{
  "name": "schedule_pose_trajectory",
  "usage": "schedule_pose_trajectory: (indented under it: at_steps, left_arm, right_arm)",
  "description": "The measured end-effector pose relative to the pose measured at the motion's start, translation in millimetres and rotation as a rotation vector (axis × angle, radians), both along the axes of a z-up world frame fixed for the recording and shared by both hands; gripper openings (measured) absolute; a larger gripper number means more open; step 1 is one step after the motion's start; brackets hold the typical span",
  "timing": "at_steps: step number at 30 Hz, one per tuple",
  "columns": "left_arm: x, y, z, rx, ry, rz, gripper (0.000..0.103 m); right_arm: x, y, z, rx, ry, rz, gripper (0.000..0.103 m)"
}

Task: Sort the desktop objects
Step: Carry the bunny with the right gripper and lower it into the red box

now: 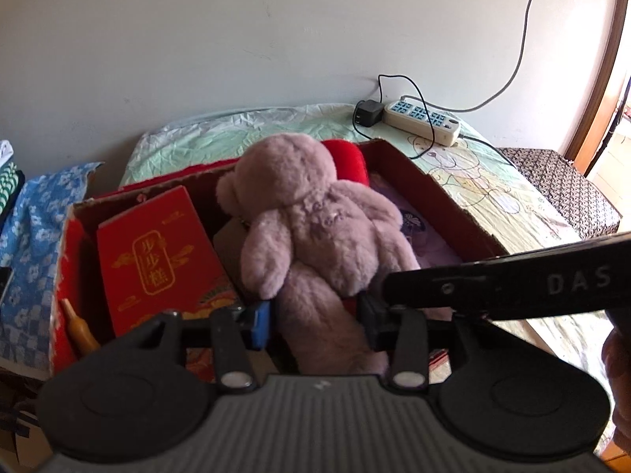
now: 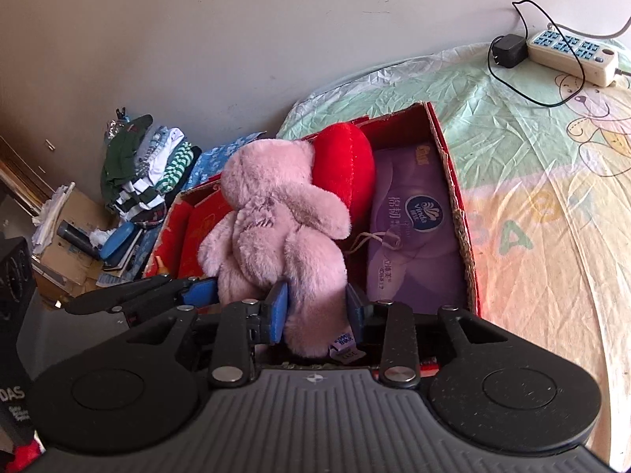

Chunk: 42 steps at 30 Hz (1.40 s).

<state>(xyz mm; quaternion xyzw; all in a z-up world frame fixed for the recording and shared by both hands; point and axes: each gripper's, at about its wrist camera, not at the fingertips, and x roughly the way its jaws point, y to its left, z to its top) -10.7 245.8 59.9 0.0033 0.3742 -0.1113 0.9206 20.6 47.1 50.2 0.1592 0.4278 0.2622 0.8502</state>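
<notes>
A pink plush bear (image 1: 315, 220) sits upright in a red cardboard box (image 1: 434, 193), its back to me. My left gripper (image 1: 315, 321) is shut on one of the bear's legs. My right gripper (image 2: 317, 315) is shut on the other leg; the bear also shows in the right wrist view (image 2: 276, 213). A red plush heart (image 2: 347, 165) leans behind the bear. In the box (image 2: 453, 181) lie a purple tissue pack (image 2: 414, 236) on the right and a red gift box (image 1: 157, 260) on the left.
The box stands on a table with a green cartoon cloth (image 2: 532, 197). A power strip (image 1: 422, 122) and black adapter (image 1: 368, 112) lie at the back by the wall. Folded clothes (image 2: 150, 169) and clutter sit to the left. An orange object (image 1: 79, 327) is in the box's left corner.
</notes>
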Motion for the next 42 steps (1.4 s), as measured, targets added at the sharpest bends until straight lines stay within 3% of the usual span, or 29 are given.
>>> schedule_pose_trajectory:
  at_steps: [2,9,10,13,15,18,22,24,25,26,29,32,35,38,39,42]
  left_arm:
    - [-7,5,7,0.012,-0.026,0.017,0.057]
    - [-25,4,40,-0.013,-0.162,0.02,0.054]
    - [-20,0,40,-0.021,-0.157,0.016,0.053]
    - [-3,-7,34,-0.063,-0.122,0.004,0.037]
    - [8,-9,28,-0.079,-0.103,0.001,0.037]
    - [15,-11,19,-0.049,-0.084,0.006,0.035]
    - [14,-13,12,0.004,-0.094,0.004,0.037]
    - [15,-13,6,0.022,-0.094,0.01,0.037]
    - [15,-13,4,0.031,-0.092,0.015,0.036]
    - [16,-14,4,0.034,-0.092,0.014,0.037]
    - [17,-15,4,0.041,-0.094,0.009,0.037]
    - [15,-13,6,0.024,-0.093,-0.003,0.044]
    - [10,-11,13,0.0,-0.099,-0.006,0.063]
    - [2,-15,26,0.027,-0.141,0.041,0.085]
    - [0,-17,30,0.045,-0.159,0.067,0.098]
    - [-3,-19,43,0.07,-0.197,0.132,0.102]
  right_arm:
    - [-4,-9,8,0.018,-0.025,-0.022,0.04]
    - [13,-19,18,0.053,-0.063,-0.151,0.039]
    - [18,-17,14,0.052,-0.055,-0.171,0.039]
    - [32,-18,0,0.125,0.016,-0.216,0.039]
    - [36,-17,-6,0.149,0.043,-0.236,0.04]
    - [35,-5,-3,0.068,0.019,-0.206,0.041]
    - [30,17,1,-0.051,-0.029,-0.161,0.053]
    - [29,30,0,-0.097,-0.04,-0.127,0.054]
    - [29,35,-1,-0.103,-0.04,-0.103,0.027]
    - [29,41,-2,-0.11,-0.04,-0.081,0.023]
    - [34,46,-2,-0.139,-0.048,-0.109,0.024]
    - [41,35,-5,-0.082,0.001,-0.11,0.025]
    - [33,25,3,-0.062,-0.004,-0.129,0.03]
    - [22,17,14,-0.062,-0.026,-0.174,0.045]
    - [20,19,18,-0.074,-0.034,-0.188,0.05]
    - [11,18,32,-0.131,-0.071,-0.223,0.057]
